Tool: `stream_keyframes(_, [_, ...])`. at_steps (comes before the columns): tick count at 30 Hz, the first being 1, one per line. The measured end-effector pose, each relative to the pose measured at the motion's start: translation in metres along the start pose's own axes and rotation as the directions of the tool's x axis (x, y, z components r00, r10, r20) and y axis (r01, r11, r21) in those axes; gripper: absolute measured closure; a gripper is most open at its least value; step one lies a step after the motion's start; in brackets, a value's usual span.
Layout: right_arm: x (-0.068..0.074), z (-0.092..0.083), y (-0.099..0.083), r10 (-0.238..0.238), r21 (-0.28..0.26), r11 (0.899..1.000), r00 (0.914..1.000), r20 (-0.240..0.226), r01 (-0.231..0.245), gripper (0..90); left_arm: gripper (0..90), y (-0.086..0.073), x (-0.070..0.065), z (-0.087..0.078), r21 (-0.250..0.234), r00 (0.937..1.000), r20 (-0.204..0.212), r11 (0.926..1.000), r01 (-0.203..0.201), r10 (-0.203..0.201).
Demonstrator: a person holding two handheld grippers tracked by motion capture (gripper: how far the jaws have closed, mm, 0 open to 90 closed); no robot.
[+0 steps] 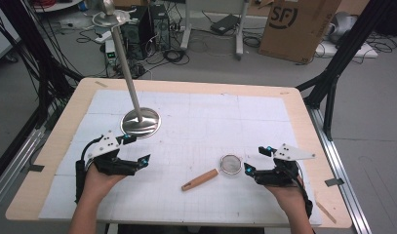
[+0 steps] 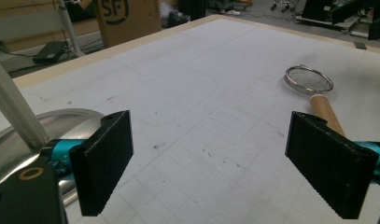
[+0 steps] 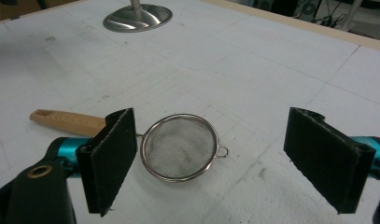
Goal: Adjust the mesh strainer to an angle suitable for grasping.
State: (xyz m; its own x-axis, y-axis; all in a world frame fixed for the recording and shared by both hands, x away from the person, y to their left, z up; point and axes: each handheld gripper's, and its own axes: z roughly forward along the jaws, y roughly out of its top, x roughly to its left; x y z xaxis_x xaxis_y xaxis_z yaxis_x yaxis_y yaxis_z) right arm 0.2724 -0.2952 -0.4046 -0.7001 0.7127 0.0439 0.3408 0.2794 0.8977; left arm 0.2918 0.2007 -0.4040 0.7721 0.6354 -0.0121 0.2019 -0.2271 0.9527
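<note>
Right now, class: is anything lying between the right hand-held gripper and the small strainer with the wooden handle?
Nothing visible. The right hand-held gripper is open, jaws facing the strainer, which lies flat on bare white table cover. The metal stand sits far off, near the left hand-held gripper.

In the right gripper view, the strainer's wooden handle point(image 3: 66, 122) slips behind the tongs' left jaw, so where it joins the mesh ring is hidden. In the left gripper view the metal stand point(image 2: 12, 105) is cut off at the left edge, pole top gone. In the high view the forearms run off the bottom edge.
</note>
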Motion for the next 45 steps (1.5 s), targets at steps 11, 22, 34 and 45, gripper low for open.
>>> stream_keyframes(11, [0.002,0.001,0.000,0.004,-0.013,1.000,0.9999,-0.017,-0.004,16.4,15.8,-0.002,-0.001,0.003,0.022,0.9997,-0.004,0.9995,0.024,-0.024])
stream_keyframes(22, [0.005,0.004,0.003,-0.016,-0.048,0.999,0.9982,-0.058,0.013,16.3,16.0,-0.002,0.000,0.000,0.015,0.9995,-0.004,0.9994,0.032,-0.032])
stream_keyframes(34, [0.012,0.012,0.000,0.026,0.063,0.998,0.9959,-0.087,-0.020,23.6,16.1,-0.002,0.001,0.000,0.004,0.9992,-0.011,0.9993,0.038,-0.038])
stream_keyframes(45, [0.029,0.026,0.001,-0.009,0.114,0.993,0.9823,-0.187,0.030,50.8,16.1,-0.001,0.002,-0.002,-0.005,0.9992,-0.012,0.9992,0.039,-0.039])
